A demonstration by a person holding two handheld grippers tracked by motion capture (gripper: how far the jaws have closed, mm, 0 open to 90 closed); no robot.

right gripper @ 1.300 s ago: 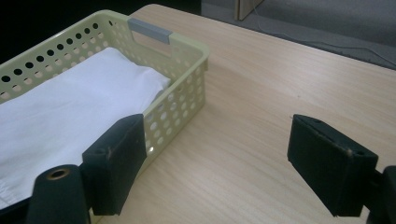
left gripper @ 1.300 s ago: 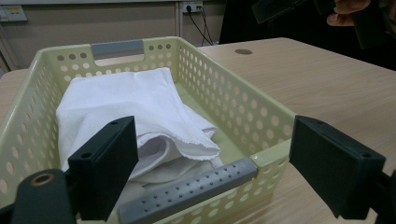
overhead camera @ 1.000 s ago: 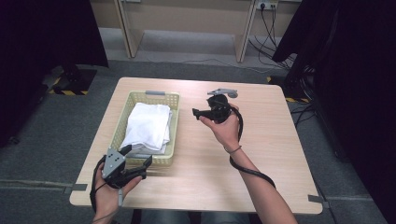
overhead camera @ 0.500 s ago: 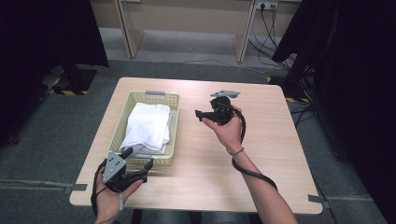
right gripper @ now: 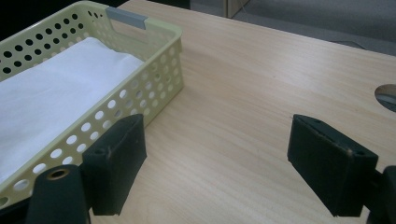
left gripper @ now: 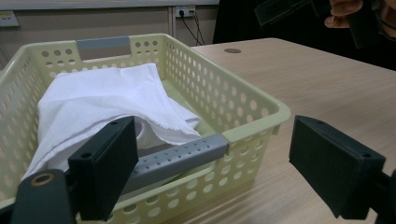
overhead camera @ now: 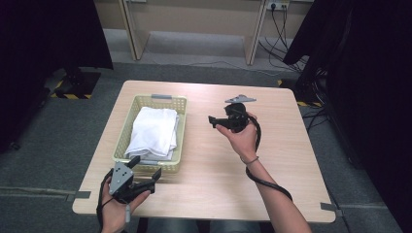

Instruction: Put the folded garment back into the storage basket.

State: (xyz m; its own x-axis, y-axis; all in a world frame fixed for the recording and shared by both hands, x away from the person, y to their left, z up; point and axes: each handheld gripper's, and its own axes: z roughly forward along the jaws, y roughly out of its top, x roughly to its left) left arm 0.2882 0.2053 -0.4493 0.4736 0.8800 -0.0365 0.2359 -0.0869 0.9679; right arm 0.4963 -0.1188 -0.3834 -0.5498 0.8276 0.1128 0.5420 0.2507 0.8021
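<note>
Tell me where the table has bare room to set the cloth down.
Bare wood lies right of the basket, out to the table edge, beneath the right hand-held gripper. The left is crowded: white cloth in the basket, left hand-held gripper at its near corner.

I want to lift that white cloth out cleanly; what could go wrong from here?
The folded white cloth lies loose in the perforated yellow plastic basket, so a pinch may take one layer and unfold it. The light basket could lift or slide along. The left gripper faces the grey handle, which might catch its fingers.
</note>
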